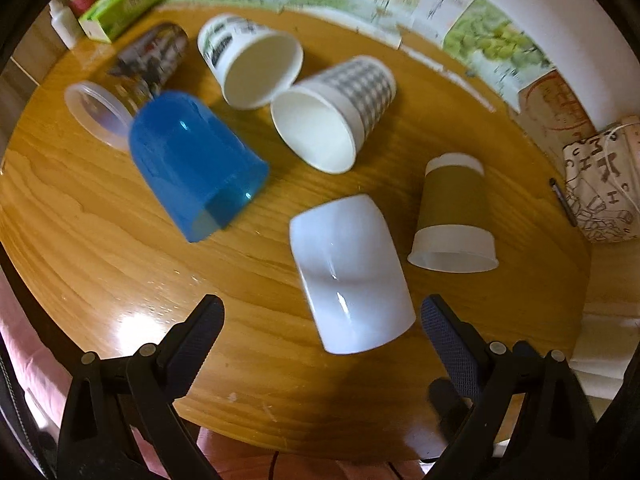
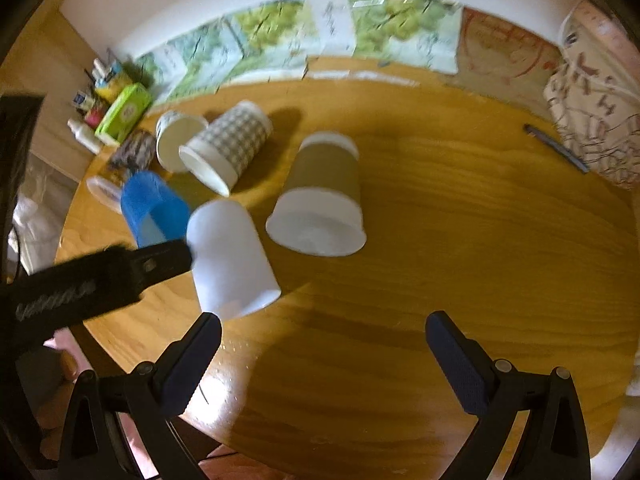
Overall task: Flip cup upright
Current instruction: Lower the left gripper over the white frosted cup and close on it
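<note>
Nearest the left gripper (image 1: 322,314) lies the white cup (image 1: 350,272), on its side on the round wooden table (image 1: 100,248), its rim turned toward the camera. The jaws stand wide apart and hold nothing, one finger to each side of the cup's near end but neither touching it. The right gripper (image 2: 322,334) is likewise spread and empty, over bare wood, with the same white cup (image 2: 230,256) just ahead of its left finger. In that view the left tool's dark finger seems to sit right against the cup's wall, though blur makes contact hard to judge.

The white cup looks the likeliest target. Its glossy, round wall is the hazard: a closing pinch that lands off-centre could squirt it sideways, and it might roll toward the table edge, which is close on this side.

Just beyond, the brown-sleeved cup (image 1: 454,214) stands mouth-down, near enough to be knocked if the white one skids. Farther back, well apart, lie the blue translucent cup (image 1: 192,164), the checked paper cup (image 1: 334,114) and a printed paper cup (image 1: 250,60), all on their sides. A green box (image 1: 124,4) sits at the far rim.
</note>
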`<state>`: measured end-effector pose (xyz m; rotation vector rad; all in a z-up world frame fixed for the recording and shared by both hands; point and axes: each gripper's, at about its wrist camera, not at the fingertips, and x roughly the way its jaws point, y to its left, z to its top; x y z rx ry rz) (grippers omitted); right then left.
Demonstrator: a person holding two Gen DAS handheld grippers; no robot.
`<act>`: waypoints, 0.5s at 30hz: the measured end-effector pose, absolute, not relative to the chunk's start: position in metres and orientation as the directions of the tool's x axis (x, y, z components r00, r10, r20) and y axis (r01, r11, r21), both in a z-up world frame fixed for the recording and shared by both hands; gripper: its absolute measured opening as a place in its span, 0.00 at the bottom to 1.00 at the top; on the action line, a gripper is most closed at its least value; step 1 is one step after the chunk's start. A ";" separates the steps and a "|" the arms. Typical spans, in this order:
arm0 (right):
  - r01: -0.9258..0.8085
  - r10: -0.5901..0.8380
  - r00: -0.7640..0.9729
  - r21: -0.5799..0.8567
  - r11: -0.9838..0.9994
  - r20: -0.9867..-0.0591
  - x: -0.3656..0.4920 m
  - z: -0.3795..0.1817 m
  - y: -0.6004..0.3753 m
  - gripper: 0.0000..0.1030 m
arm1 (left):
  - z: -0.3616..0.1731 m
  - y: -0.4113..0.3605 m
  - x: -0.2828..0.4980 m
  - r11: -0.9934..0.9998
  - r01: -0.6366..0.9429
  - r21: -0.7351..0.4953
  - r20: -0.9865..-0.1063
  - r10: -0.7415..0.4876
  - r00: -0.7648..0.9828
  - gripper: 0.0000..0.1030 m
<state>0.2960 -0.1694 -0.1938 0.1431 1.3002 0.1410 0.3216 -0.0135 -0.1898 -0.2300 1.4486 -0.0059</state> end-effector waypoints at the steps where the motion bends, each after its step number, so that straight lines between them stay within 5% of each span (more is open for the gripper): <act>1: -0.029 0.192 0.247 0.191 0.981 -0.950 0.296 -0.198 -0.169 1.00 | -0.193 -0.015 0.323 0.978 -0.139 -0.157 -0.983 -0.141 0.115 0.96; 12: -0.037 0.239 0.164 0.236 0.971 -0.957 0.294 -0.226 -0.171 1.00 | -0.225 -0.020 0.336 0.968 -0.181 -0.174 -0.985 -0.174 0.016 0.93; 15: -0.028 0.241 0.161 0.240 0.970 -0.957 0.292 -0.228 -0.174 1.00 | -0.230 -0.022 0.337 0.964 -0.185 -0.190 -0.981 -0.193 -0.002 0.85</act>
